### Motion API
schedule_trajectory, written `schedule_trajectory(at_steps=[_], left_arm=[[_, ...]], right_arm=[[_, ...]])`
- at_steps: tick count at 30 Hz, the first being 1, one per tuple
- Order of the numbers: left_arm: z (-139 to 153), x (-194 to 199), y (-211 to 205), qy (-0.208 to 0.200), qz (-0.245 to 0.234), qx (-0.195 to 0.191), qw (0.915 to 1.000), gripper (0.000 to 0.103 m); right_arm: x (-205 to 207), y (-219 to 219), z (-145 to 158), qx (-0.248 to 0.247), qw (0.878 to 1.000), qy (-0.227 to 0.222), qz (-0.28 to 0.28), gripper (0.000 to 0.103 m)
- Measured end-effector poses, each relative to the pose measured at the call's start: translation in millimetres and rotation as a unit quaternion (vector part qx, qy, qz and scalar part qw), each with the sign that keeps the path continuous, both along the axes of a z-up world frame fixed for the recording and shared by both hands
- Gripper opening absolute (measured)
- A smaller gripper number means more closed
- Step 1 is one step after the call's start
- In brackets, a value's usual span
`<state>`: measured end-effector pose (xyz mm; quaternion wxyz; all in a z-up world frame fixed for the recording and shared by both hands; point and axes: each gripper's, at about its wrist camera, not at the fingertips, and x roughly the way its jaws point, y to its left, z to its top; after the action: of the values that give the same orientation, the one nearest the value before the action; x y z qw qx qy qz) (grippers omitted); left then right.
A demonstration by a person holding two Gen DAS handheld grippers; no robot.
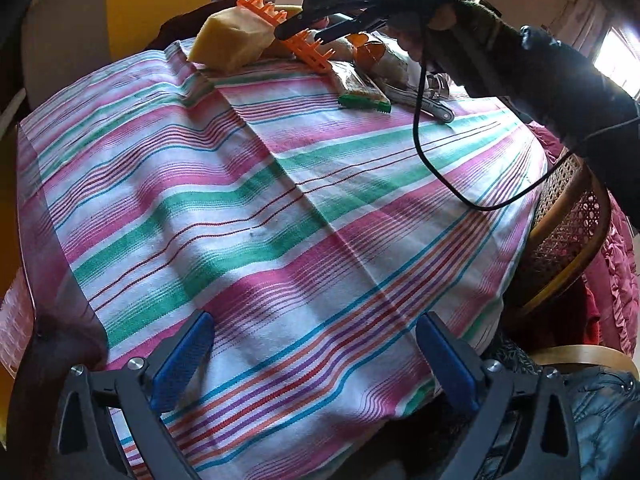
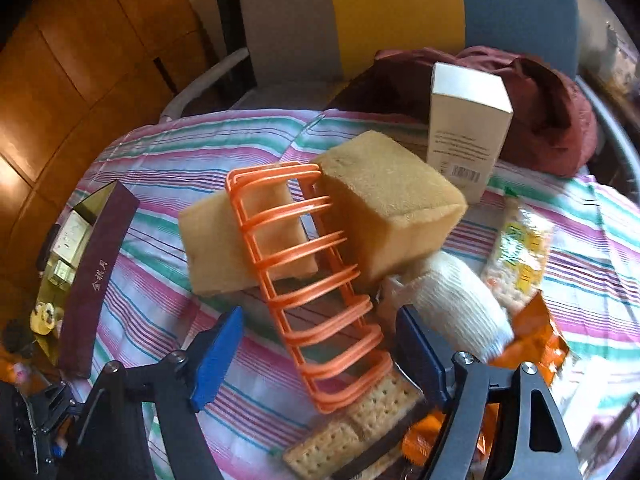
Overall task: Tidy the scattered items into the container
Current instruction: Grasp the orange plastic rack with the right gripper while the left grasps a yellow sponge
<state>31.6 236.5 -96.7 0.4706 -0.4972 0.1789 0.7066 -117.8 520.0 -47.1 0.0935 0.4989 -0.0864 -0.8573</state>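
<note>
Lying on its side: the orange rack [image 2: 316, 284], an open-barred plastic container, sits on the striped cloth [image 2: 168, 152] with the scattered things around it.
Rack contents: one yellow sponge [image 2: 224, 252] pokes through the bars at the far left; a second sponge [image 2: 388, 208] leans against the rack's right side.
Beside the rack: a white roll [image 2: 460, 304] lies just right of the bars, a cracker pack [image 2: 352, 432] at the rack's near end, an orange wrapper [image 2: 536, 340] and a yellow-green snack pack [image 2: 520, 248] farther right.
Writing: a white box [image 2: 468, 128] behind the second sponge stands upright with small print and a barcode, too small to read; a maroon box [image 2: 96, 276] at the left edge carries gold Chinese characters, not clear enough to read.
Right gripper [image 2: 320, 356]: blue pads spread wide, straddling the rack's near end, holding nothing; the right pad [image 2: 420, 356] is close to the roll, contact not clear.
Left gripper [image 1: 316, 356]: blue pads spread wide over bare cloth, well apart from the pile, holding nothing.
From the left wrist: the right gripper [image 1: 316, 26] hangs over the rack [image 1: 304, 36] and a sponge [image 1: 236, 40] at the far side of the table, a black cable [image 1: 416, 120] trailing from it.
Behind: a dark red cloth [image 2: 552, 112] heaped past the white box.
</note>
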Motion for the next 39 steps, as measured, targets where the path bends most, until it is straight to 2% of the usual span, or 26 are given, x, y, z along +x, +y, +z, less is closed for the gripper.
schedule_trajectory(at_steps=[6,8,9,10,11,12,19,23,27,31,36,39], left_arm=[[3,-6,4,-0.017,0.014,-0.006,0.9997,0.099],[10,-14,7,-0.027,0.024,-0.006,0.9993,0.083],[13,-19,8,-0.036,0.03,-0.006,0.9989,0.081],[17,-24,9,-0.043,0.037,-0.001,0.9984,0.08],[24,-31,11,-0.048,0.045,0.01,0.9978,0.08],[29,-35,13,-0.044,0.047,0.015,0.9978,0.08],[53,-81,47,0.046,0.052,-0.016,0.9975,0.08],[66,-109,80,0.095,0.026,-0.025,0.9948,0.081],[63,-136,108,0.114,-0.002,-0.044,0.9925,0.081],[62,-155,133,0.125,-0.033,-0.042,0.9907,0.081],[58,-160,157,0.15,-0.075,-0.038,0.9851,0.082],[51,-163,166,0.149,-0.095,-0.04,0.9834,0.082]], right_arm=[[-4,8,-3,-0.044,0.999,0.007,0.016,0.08],[-5,9,-4,-0.055,0.998,0.006,0.022,0.08],[-5,8,-4,-0.051,0.998,0.006,0.027,0.078],[-7,5,-4,-0.042,0.999,0.004,0.033,0.071],[-9,2,-5,-0.038,0.999,-0.001,0.039,0.057],[-11,0,-6,-0.038,0.998,-0.007,0.044,0.053],[-12,-1,-8,-0.044,0.998,-0.016,0.047,0.051],[-14,4,-14,-0.064,0.997,-0.025,0.038,0.053],[-15,8,-18,-0.074,0.996,-0.034,0.034,0.054],[-16,9,-20,-0.091,0.994,-0.041,0.034,0.055],[-18,16,-23,-0.12,0.991,-0.056,0.021,0.059],[-17,17,-22,-0.134,0.989,-0.055,0.018,0.06]])
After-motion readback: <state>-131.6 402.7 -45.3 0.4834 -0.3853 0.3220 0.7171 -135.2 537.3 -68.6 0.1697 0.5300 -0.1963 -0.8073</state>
